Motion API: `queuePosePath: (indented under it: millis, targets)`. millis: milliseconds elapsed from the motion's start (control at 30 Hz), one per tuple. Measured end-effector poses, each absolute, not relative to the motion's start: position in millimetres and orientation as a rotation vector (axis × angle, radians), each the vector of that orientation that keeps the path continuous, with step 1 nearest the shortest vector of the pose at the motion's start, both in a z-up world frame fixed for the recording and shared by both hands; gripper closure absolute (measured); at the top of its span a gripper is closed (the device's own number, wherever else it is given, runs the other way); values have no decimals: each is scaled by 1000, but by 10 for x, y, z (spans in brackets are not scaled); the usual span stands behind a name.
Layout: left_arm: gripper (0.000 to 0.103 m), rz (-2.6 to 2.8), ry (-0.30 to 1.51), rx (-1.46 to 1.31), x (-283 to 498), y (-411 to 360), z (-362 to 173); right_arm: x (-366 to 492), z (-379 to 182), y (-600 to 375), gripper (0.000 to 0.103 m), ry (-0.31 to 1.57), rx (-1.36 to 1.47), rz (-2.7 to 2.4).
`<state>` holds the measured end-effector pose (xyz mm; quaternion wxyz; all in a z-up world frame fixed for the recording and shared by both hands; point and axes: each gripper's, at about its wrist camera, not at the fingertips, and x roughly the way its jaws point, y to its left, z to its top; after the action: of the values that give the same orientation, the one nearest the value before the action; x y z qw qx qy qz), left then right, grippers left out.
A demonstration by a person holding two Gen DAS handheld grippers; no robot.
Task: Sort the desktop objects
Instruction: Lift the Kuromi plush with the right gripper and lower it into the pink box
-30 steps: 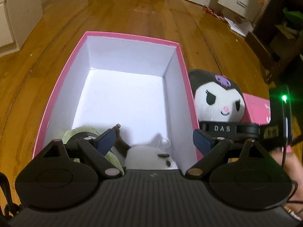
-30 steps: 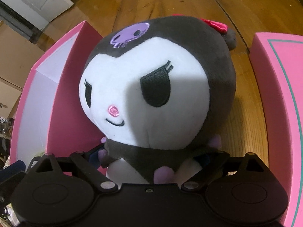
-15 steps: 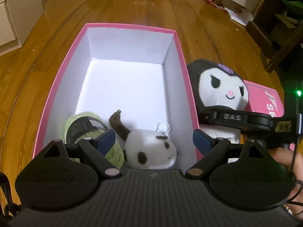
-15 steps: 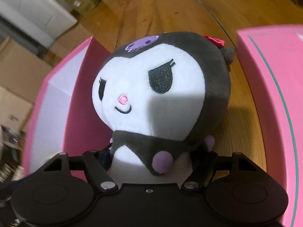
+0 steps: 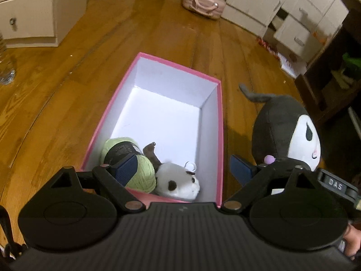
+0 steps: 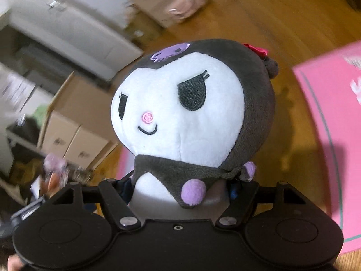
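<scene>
An open pink box point(image 5: 220, 122) with a white inside stands on the wooden floor. In its near end lie a green yarn ball point(image 5: 140, 169), a small brown piece point(image 5: 151, 152) and a white panda plush point(image 5: 180, 184). My left gripper point(image 5: 183, 169) is open and empty above the box's near end. My right gripper point(image 6: 180, 189) is shut on the body of a black and white Kuromi plush point(image 6: 191, 103) and holds it in the air. The plush also shows in the left wrist view point(image 5: 286, 128), to the right of the box.
A pink lid point(image 6: 334, 124) lies on the floor to the right. White drawer units point(image 5: 33, 11), a pink bag point(image 5: 204, 3), cardboard boxes point(image 6: 74, 122) and dark furniture point(image 5: 334, 72) stand around the wooden floor.
My left gripper has drawn back and up from the box. My right gripper has lifted the Kuromi plush off the floor and turned it, so the room now shows behind it.
</scene>
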<state>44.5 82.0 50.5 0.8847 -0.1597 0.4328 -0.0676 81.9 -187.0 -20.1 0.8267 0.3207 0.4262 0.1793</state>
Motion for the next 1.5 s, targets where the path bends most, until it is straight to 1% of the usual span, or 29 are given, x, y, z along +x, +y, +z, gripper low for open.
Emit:
queuePosePath:
  millis: [100, 233, 300, 367, 433, 667, 800, 900, 967, 1100, 1167, 1333, 1500]
  targets:
    - [14, -164, 867, -326, 367, 899, 663, 700, 114, -1802, 25, 908, 604, 450]
    - [14, -155, 837, -311, 385, 1056, 790, 967, 387, -1393, 25, 965, 464, 474]
    - [14, -161, 830, -298, 459, 1103, 706, 1088, 426, -1312, 25, 1026, 429, 475]
    - [14, -168, 823, -285, 536, 1147, 613, 1337, 446, -1114, 25, 1103, 367, 478]
    - [14, -175, 816, -272, 613, 1191, 521, 1448, 407, -981, 25, 1130, 304, 474]
    - [14, -173, 791, -268, 831, 1298, 225, 1592, 103, -527, 24, 1097, 122, 478]
    - [14, -132, 795, -200, 928, 1316, 151, 1753, -119, -377, 24, 1124, 183, 441]
    - [14, -78, 779, -169, 962, 1340, 126, 1912, -269, -275, 24, 1216, 226, 399]
    - [14, -60, 784, -162, 985, 1371, 109, 1974, -324, -220, 23, 1264, 199, 395]
    - [14, -74, 781, -242, 948, 1491, 74, 2064, -390, -143, 19, 1265, 204, 388]
    - [14, -104, 731, -305, 905, 1547, 12, 2120, -451, -224, 16, 1274, 254, 392]
    - [14, -127, 761, -395, 936, 1564, -195, 2150, -609, -333, 15, 1301, 316, 369]
    - [14, -77, 731, -357, 965, 1501, -277, 2095, -614, -307, 15, 1262, 298, 392]
